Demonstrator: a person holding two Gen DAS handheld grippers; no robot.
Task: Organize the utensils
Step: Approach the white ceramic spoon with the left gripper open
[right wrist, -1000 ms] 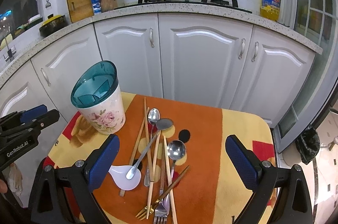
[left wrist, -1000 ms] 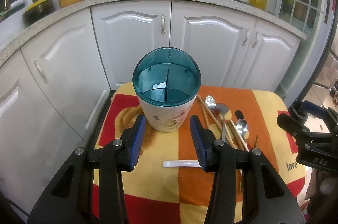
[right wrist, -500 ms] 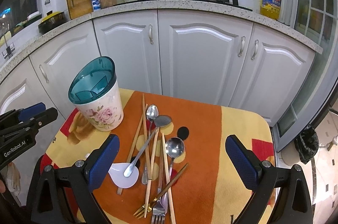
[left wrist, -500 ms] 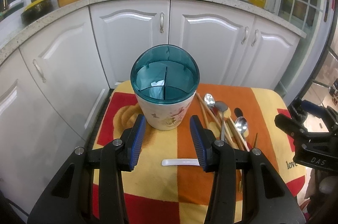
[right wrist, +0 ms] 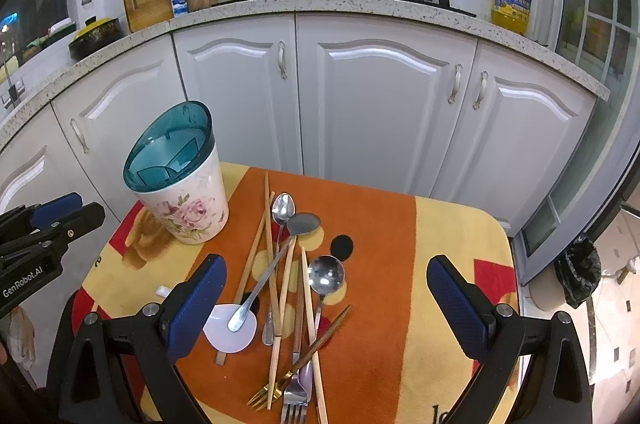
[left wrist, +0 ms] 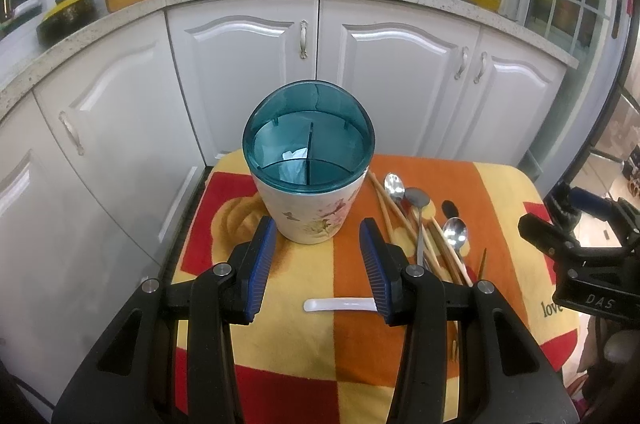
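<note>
A: Where do we stand?
B: On our left, the utensil holder (left wrist: 308, 180) sits upright and looks empty; our left gripper (left wrist: 316, 264) is spread just before it.
A: And the utensils (right wrist: 288, 284)?
B: All loose on the tabletop (right wrist: 448, 264); our right gripper (right wrist: 326, 298) hangs wide apart above them, nothing sorted yet.

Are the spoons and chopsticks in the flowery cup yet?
Not yet. No utensils stand in the utensil holder. The spoons, chopsticks and forks lie on the cloth. Both the left gripper and right gripper are open and empty.
</note>
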